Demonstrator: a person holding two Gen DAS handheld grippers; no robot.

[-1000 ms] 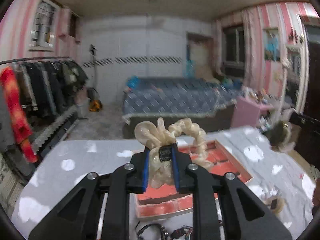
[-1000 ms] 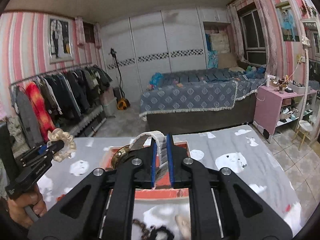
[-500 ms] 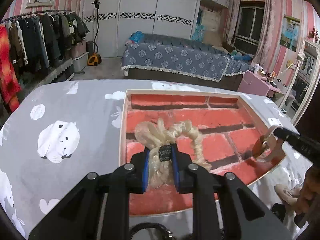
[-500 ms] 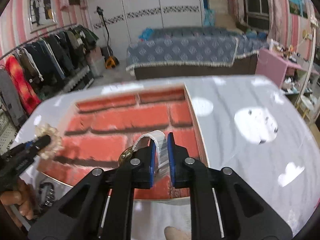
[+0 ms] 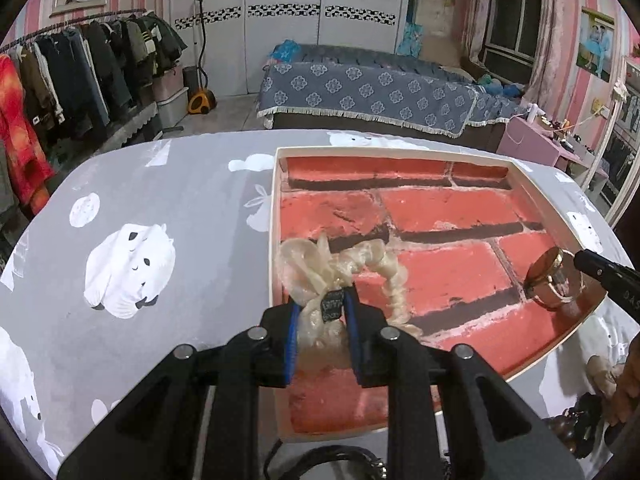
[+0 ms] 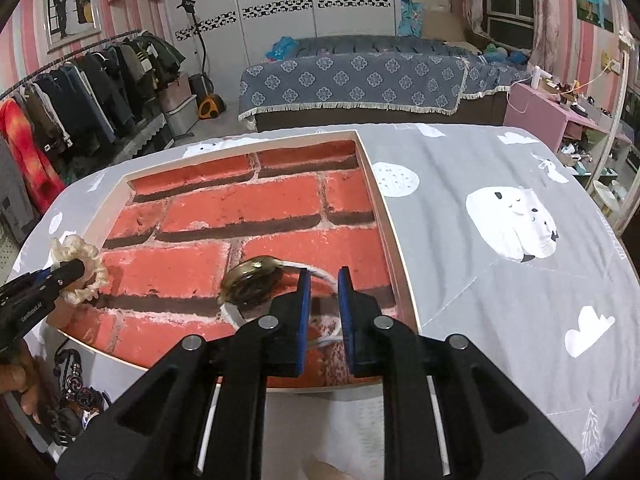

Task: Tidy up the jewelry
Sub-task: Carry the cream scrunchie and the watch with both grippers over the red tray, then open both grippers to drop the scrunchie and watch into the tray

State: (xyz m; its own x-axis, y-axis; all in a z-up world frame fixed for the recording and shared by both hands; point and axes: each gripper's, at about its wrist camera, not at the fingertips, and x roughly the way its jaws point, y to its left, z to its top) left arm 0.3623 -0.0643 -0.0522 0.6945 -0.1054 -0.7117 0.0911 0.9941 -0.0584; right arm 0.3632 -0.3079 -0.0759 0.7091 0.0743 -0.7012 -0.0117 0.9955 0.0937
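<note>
**Inspector A:** Over the tray's point(image 5: 273, 216) left rim, the left gripper point(image 5: 322, 322) is hanging low. A cream scrunchie point(image 5: 360, 264) is sitting between its blue pads, which are opening at this moment while the fabric is still filling the gap between them. Most of the scrunchie's loop is lying on the tray's brick-patterned floor, just inside that left rim.

**Inspector B:** And further right across the tray?

**Inspector A:** Near the tray's right wall, a gold-cased watch point(image 6: 252, 280) with a white strap is resting on the brick print. The right gripper point(image 6: 322, 300) is standing over it, jaws narrow and opening. Part of the white strap is passing between the pads; I cannot tell whether they are pressing on it.

**Inspector B:** Anything lying outside the tray?

**Inspector A:** The tray is sitting on a grey cloth point(image 5: 180, 216) printed with white bears. Below the tray's near left corner, dark beaded pieces point(image 6: 74, 384) are lying on the cloth, too small to identify. A hand point(image 6: 18, 376) is showing beside them, gripping the left tool's handle.
</note>
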